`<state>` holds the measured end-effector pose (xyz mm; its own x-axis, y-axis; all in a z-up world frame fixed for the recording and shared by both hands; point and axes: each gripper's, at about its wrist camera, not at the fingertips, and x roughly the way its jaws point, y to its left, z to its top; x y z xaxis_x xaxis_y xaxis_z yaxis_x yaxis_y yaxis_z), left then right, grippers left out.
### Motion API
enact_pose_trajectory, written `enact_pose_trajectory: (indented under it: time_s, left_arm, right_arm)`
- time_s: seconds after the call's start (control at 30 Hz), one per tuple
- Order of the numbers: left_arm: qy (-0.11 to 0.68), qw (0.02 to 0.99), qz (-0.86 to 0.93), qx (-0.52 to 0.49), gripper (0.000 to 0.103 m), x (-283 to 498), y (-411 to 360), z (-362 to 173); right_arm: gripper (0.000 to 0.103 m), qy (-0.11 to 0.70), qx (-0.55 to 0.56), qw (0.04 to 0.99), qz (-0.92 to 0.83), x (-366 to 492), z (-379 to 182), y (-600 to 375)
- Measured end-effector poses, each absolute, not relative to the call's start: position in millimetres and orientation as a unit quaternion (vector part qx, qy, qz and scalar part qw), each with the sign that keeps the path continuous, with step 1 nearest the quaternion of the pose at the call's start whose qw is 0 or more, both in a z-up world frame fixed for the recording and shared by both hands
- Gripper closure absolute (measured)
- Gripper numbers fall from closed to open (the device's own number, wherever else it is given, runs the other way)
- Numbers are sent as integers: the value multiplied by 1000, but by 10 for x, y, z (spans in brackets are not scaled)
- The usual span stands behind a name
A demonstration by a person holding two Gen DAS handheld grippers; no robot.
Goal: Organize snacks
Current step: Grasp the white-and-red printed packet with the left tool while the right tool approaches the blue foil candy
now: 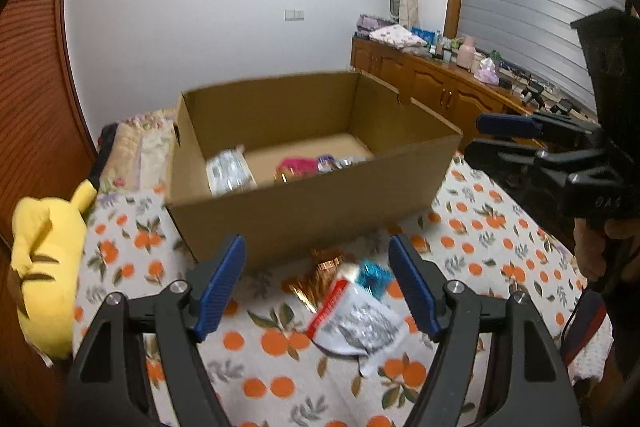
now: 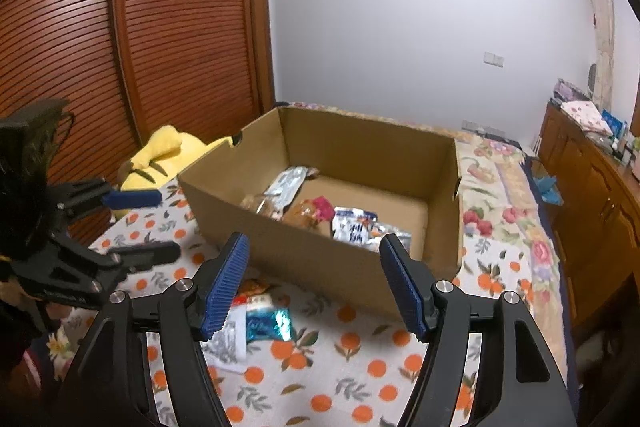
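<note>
Mid-task: cardboard box (image 1: 304,211) already held several snack packets (image 2: 354,223); a few more packets (image 1: 352,319) lay on the orange-print bedsheet (image 1: 480,227) just in front of it. Left gripper (image 1: 316,287) hung over them, jaws apart, empty — right gripper (image 2: 314,279) likewise open, holding nothing. Next move probably needed: descend, pinch one loose packet, lift it over the box wall.

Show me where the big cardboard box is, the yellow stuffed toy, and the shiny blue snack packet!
cardboard box (image 1: 304,211), left wrist view, on its near outer wall.
yellow stuffed toy (image 1: 44,267), left wrist view, on its yellow body.
shiny blue snack packet (image 2: 270,325), right wrist view, on its crinkled foil middle.
</note>
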<state>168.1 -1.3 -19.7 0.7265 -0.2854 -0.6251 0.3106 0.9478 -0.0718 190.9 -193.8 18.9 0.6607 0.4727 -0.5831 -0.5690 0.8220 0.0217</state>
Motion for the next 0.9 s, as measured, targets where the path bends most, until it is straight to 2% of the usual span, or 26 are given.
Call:
enact_pose_trajectory:
  time_s: [0.3, 0.9]
  left_arm:
    - [377, 911, -165, -1, 28, 1566, -241, -672]
    - [431, 892, -136, 12, 29, 1725, -360, -1152]
  right_arm:
    - [33, 317, -71, 901, 287, 1703, -47, -1991]
    - [32, 349, -57, 890, 288, 1584, -370, -1923]
